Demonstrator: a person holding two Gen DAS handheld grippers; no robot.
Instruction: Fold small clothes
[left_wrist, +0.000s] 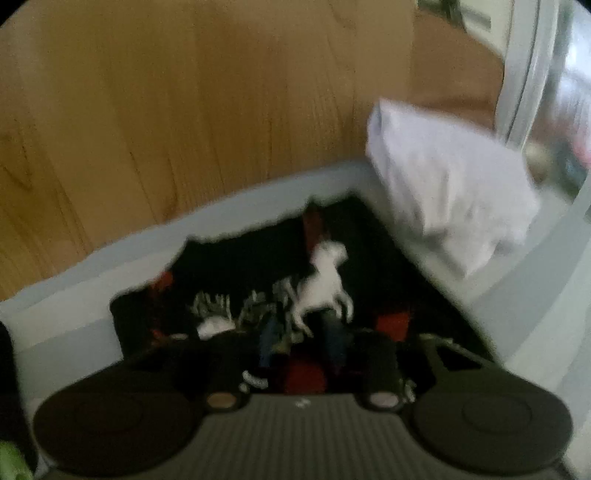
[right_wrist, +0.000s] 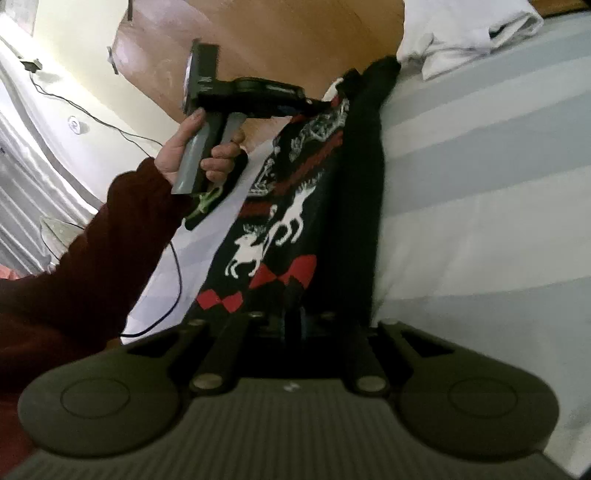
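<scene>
Where sweater (right_wrist: 314, 206) overhangs: bed (right_wrist: 480, 184) edge.

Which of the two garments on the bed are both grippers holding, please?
The black reindeer-patterned sweater; the white garment lies crumpled and untouched beyond it.

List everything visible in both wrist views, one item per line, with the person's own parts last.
sweater: one, black with red diamonds and white reindeer, stretched on the bed between both tongs
white cloth: one, crumpled, beyond the sweater's far end
bedsheet: one, pale grey-white stripes, under everything
wooden floor: tan, beside the bed
cable: one, black, along the floor
left tongs: black, shut on sweater's far end
left hand: holding grey handle, maroon sleeve
right tongs: black, shut on sweater's near end
</scene>
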